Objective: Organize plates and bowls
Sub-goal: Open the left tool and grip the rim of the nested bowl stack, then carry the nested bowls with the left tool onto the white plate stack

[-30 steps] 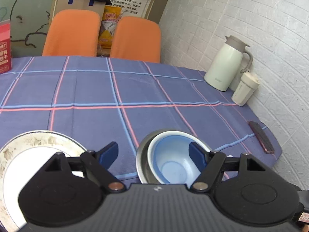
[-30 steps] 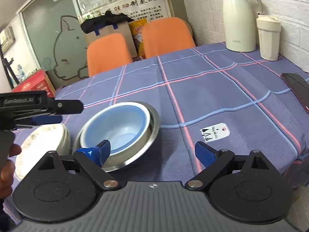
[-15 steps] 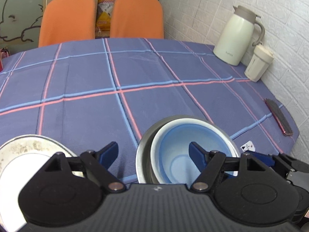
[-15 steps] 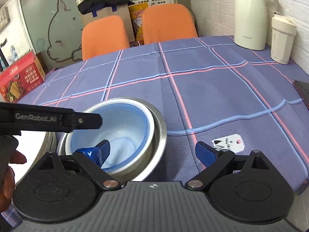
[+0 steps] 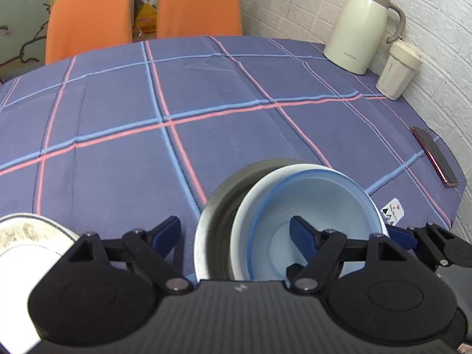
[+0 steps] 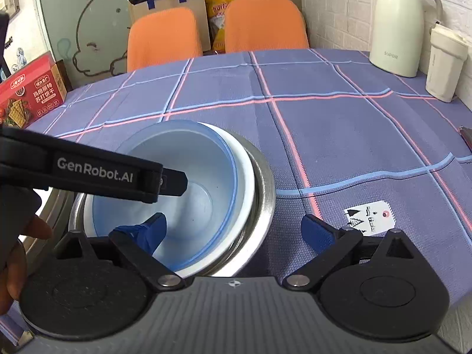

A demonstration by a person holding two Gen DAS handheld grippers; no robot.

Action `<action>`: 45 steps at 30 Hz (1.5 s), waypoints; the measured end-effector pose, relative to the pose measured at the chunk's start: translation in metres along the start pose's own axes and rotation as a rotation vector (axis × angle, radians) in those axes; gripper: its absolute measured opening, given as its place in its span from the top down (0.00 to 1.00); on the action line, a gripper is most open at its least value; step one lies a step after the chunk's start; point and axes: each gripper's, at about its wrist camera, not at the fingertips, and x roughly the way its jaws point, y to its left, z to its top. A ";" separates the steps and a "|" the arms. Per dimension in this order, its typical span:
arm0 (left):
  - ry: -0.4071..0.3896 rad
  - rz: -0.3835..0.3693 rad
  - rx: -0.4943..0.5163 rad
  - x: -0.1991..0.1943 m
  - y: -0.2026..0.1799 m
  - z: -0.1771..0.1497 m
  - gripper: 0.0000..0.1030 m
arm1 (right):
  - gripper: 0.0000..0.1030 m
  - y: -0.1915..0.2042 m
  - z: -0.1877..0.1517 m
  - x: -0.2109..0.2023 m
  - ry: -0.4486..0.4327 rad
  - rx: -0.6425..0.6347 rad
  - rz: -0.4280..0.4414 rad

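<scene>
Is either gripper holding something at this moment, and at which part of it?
Nothing is held. The left gripper and the right gripper are both open, each straddling a rim of the nested blue bowl and metal bowl without clamping.

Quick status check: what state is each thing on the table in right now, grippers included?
Blue bowl: nested in the steel bowl, upright, empty.
Steel bowl: upright on the tablecloth.
Plate: flat, left of the bowls.
Thermos jug: upright, lid closed.
Cup: upright, lidded.
Left gripper: open.
Right gripper: open, straddling the bowls' rim.
</scene>
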 end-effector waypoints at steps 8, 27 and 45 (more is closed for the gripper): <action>0.024 -0.044 0.039 0.004 -0.007 -0.007 0.26 | 0.18 -0.001 0.009 -0.002 0.042 0.078 0.091; 0.020 -0.096 0.009 -0.001 -0.010 0.004 0.48 | 0.18 0.017 0.019 -0.014 -0.032 0.045 0.067; -0.054 -0.074 -0.012 -0.036 0.003 0.000 0.48 | 0.18 0.044 0.023 -0.031 -0.073 0.003 0.089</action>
